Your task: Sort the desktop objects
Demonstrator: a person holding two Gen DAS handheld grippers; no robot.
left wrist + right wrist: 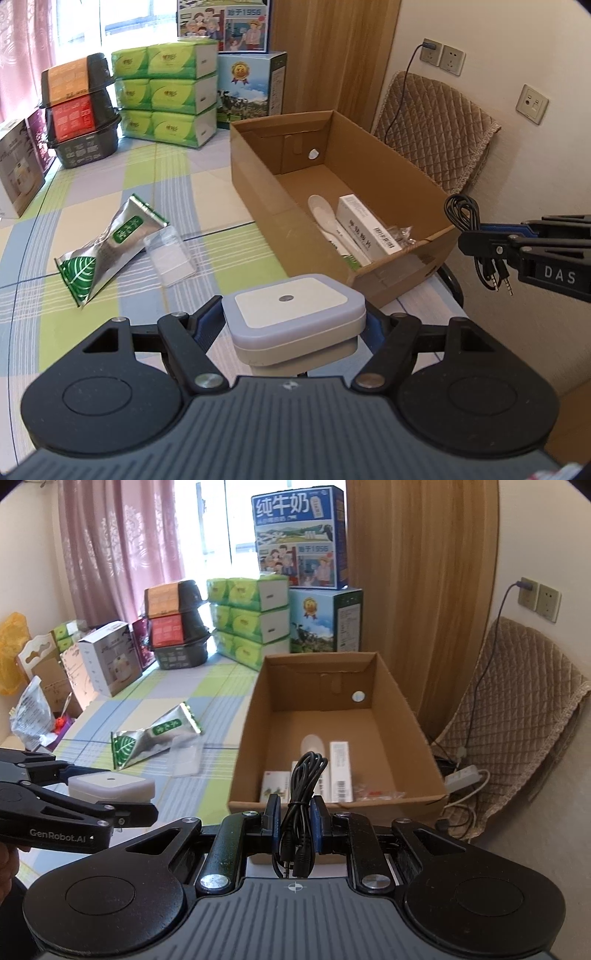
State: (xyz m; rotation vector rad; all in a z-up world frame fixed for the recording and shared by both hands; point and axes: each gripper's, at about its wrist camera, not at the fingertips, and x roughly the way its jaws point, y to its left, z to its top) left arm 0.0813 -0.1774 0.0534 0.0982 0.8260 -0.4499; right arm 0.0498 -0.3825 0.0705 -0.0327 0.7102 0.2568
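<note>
Two items in transit: square white night light [293, 320] clamped flat in left claw [295, 325], sensor face up, no long axis, above worktop [207, 192] short of cardboard box [406, 184]; coiled black cable [301, 805] pinched narrow in right claw [295, 825], bundle upright, loop on top, plugs hanging down, by box's near wall. Already boxed: white spoon [325, 218], white carton [369, 225], small clear packet [400, 234]. Left outside, judging by layout: silver-green foil pouch [110, 243], long axis diagonal, and clear plastic case [170, 254] touching it.
</note>
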